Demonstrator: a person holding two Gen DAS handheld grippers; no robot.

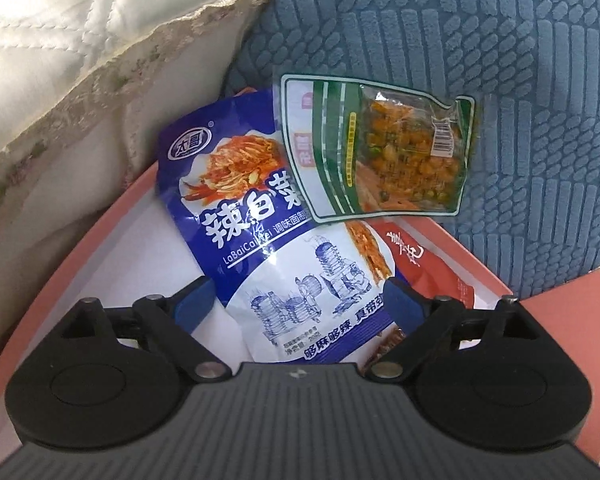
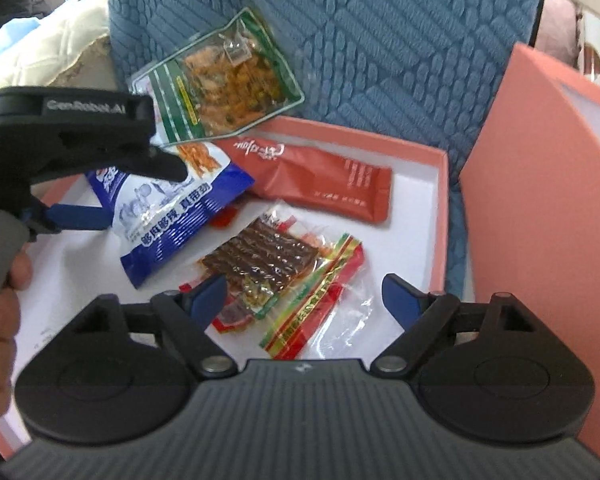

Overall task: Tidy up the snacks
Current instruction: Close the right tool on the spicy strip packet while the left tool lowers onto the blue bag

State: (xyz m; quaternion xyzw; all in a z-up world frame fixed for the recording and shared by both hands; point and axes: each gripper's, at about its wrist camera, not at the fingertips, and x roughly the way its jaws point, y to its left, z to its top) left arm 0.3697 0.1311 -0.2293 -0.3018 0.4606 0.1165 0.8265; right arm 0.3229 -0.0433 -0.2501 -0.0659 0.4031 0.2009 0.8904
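Both grippers, left gripper (image 1: 300, 304) and right gripper (image 2: 304, 298), gape wide over light, crinkly, slippery snack packets, best pinched at sealed edges.

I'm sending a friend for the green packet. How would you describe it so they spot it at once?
Find the pink box against the blue cushion. The green packet leans over its far rim. Unlike the blue packet and red packet, it has a clear window.
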